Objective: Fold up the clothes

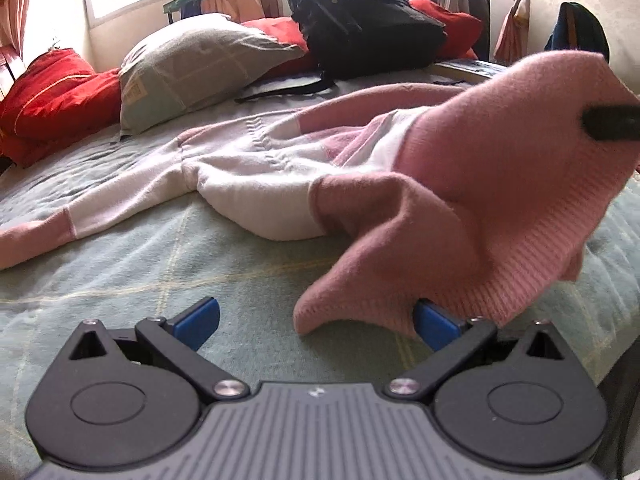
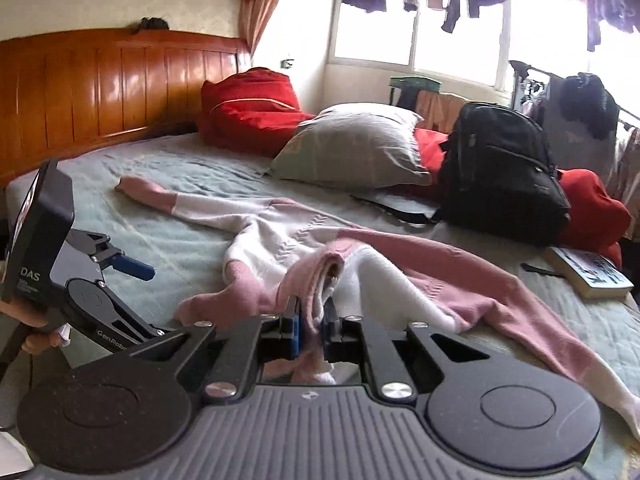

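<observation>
A: Largest item ahead of my claws?

B: The bed (image 2: 168, 184), green cover, stretching away beyond both claws.

A: Next?

B: Pink-and-white sweater (image 1: 256, 176), spread on the bed in front of me, its near hem lifted off the cover.

A: Beyond it?

B: Black backpack (image 2: 500, 168), grey pillow (image 2: 352, 148), red cushion (image 2: 248, 108), far past the sweater; a book (image 2: 588, 274) off to my right.

A: Claws?

B: Right claw (image 2: 311, 326): clamped on a bunched fold of the sweater's hem. Left claw (image 1: 318, 322): jaws wide apart, gripping nothing; pink hem drapes over its right fingertip (image 1: 434, 324).
</observation>
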`<act>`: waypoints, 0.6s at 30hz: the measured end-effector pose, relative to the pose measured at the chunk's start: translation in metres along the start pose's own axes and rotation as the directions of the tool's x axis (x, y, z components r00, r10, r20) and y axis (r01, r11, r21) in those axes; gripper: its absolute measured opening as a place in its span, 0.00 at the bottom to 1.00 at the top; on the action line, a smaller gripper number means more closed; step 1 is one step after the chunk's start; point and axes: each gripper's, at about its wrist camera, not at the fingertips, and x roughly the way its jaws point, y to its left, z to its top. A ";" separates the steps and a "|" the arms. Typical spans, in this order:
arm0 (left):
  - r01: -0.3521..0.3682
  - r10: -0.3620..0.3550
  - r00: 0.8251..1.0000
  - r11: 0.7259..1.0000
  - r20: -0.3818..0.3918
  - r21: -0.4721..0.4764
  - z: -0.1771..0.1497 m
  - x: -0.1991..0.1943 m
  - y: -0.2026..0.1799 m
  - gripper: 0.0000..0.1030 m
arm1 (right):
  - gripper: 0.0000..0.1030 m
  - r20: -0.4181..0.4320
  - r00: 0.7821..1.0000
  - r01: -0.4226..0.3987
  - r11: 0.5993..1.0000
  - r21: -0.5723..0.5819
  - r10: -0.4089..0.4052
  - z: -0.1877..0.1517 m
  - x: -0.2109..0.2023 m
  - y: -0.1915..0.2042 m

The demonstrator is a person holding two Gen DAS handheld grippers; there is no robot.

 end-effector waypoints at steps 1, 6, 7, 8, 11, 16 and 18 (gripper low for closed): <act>-0.001 0.001 1.000 1.000 0.003 0.002 0.000 -0.003 0.000 0.99 | 0.13 -0.007 1.000 0.010 1.000 -0.005 -0.010 -0.002 -0.003 0.000; -0.013 0.013 1.000 1.000 0.003 0.007 -0.003 -0.010 0.002 0.99 | 0.19 -0.027 0.996 0.081 0.996 -0.031 -0.082 -0.014 -0.015 0.005; -0.016 0.016 1.000 1.000 0.001 0.008 -0.004 -0.011 0.003 0.99 | 0.20 -0.026 0.995 0.093 0.995 -0.036 -0.094 -0.016 -0.018 0.006; -0.019 0.019 1.000 1.000 -0.004 0.010 -0.005 -0.011 0.003 0.99 | 0.21 -0.023 0.995 0.096 0.995 -0.035 -0.096 -0.017 -0.021 0.007; -0.028 0.028 0.999 0.999 -0.020 0.019 -0.010 -0.011 0.004 0.99 | 0.29 -0.007 0.996 0.090 0.996 -0.031 -0.090 -0.017 -0.026 0.010; -0.044 0.045 0.998 0.999 -0.042 0.024 -0.019 -0.015 0.008 0.99 | 0.37 -0.004 1.000 0.010 0.997 -0.072 -0.010 -0.014 -0.017 0.030; -0.044 0.045 0.998 0.999 -0.049 0.014 -0.022 -0.016 0.012 0.99 | 0.40 -0.026 0.999 -0.032 0.995 -0.095 0.029 -0.015 -0.005 0.041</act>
